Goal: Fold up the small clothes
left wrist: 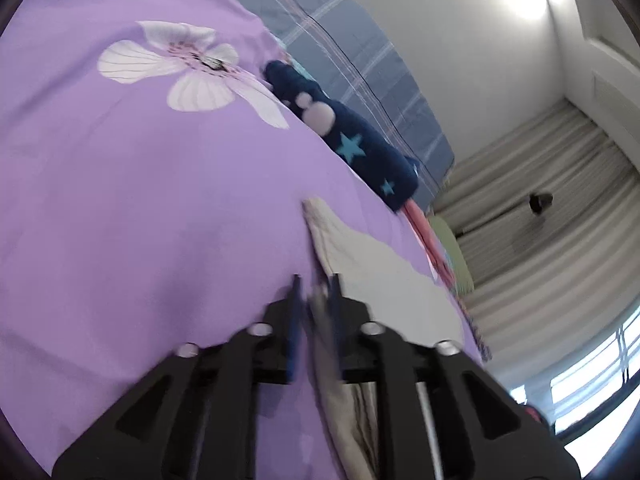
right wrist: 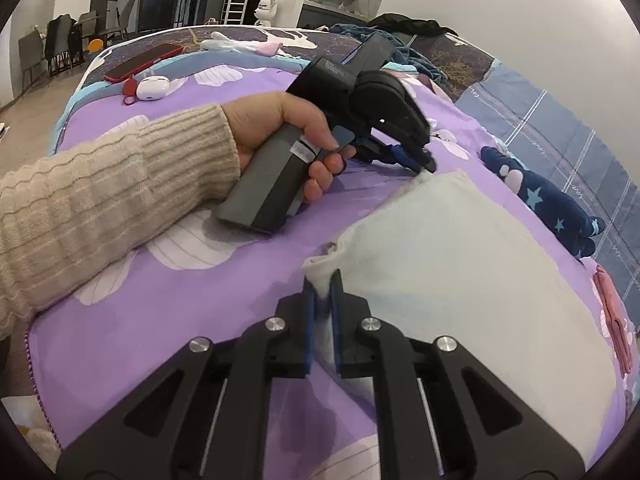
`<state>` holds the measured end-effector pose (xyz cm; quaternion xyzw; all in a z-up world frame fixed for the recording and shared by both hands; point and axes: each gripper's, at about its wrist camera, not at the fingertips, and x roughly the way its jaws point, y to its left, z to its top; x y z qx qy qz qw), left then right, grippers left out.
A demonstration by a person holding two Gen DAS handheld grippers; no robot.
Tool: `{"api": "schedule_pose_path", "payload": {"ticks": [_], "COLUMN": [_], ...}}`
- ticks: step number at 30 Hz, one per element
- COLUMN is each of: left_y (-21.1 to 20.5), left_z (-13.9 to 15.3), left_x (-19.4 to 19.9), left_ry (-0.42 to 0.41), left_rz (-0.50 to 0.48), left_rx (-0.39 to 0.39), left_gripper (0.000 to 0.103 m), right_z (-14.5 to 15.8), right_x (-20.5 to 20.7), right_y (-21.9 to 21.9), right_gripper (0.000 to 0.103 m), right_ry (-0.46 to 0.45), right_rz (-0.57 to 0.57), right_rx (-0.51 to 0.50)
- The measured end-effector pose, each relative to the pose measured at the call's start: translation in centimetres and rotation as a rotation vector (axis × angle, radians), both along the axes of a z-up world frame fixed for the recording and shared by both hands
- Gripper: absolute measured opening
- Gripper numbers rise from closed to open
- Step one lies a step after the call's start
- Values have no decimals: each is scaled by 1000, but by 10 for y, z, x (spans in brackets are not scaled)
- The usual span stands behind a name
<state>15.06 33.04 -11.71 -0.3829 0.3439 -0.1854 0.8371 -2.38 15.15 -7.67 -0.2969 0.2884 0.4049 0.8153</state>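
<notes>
A white small garment (right wrist: 460, 260) lies flat on the purple floral bedcover (right wrist: 200, 280). My right gripper (right wrist: 322, 280) is shut on its near corner, and white cloth bunches between the blue pads. A hand (right wrist: 272, 124) in a beige ribbed sleeve holds my left gripper (right wrist: 426, 164) at the garment's far corner. In the left wrist view the white garment (left wrist: 372, 264) has an edge running between the left gripper's (left wrist: 316, 284) fingers. It lies against the right pad, with a gap at the left pad, so the jaws stand narrowly open. The picture is blurred.
A navy garment with light blue stars (right wrist: 552, 204) lies to the right of the white one, and a pink item (right wrist: 616, 320) sits near the bed's right edge. A red phone (right wrist: 140, 62) and a white earbud case (right wrist: 154, 87) rest at the far left. A grey checked blanket (right wrist: 540, 112) lies beyond.
</notes>
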Motion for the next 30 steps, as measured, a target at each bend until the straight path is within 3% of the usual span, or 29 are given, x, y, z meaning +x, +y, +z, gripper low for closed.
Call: {"api": "schedule_pose_path", "payload": {"ticks": [4,9,11,18,25,30], "left_y": [-5,-24,-29,-31,-38,-46], "left_z": [8,9,11,8,11,13], "left_x": [-14,-8,-8,-5,-1,12], "left_ry": [-45,-37,-52,-57,-65,-43], "left_rz": [-48,-108,-135,-134,-139,-110], "left_rx": [14,84,93,95,100,128], "left_gripper": [56,70,76,78,90,90], "right_z": [6,3,-3,-10,-11,-13], "right_x": [-5,-12,-10,-2,4,8], "right_y": [-8,-18,-17,-10,-10,-6], "right_gripper": [21,42,44,50,54,55], "right_ry": [-27,-103,-96,-103,-87,-81], "right_rz": [-13,-57,-69,-100,-120,-135], "right_rx": [11,-60,-96,-118,-110,-110]}}
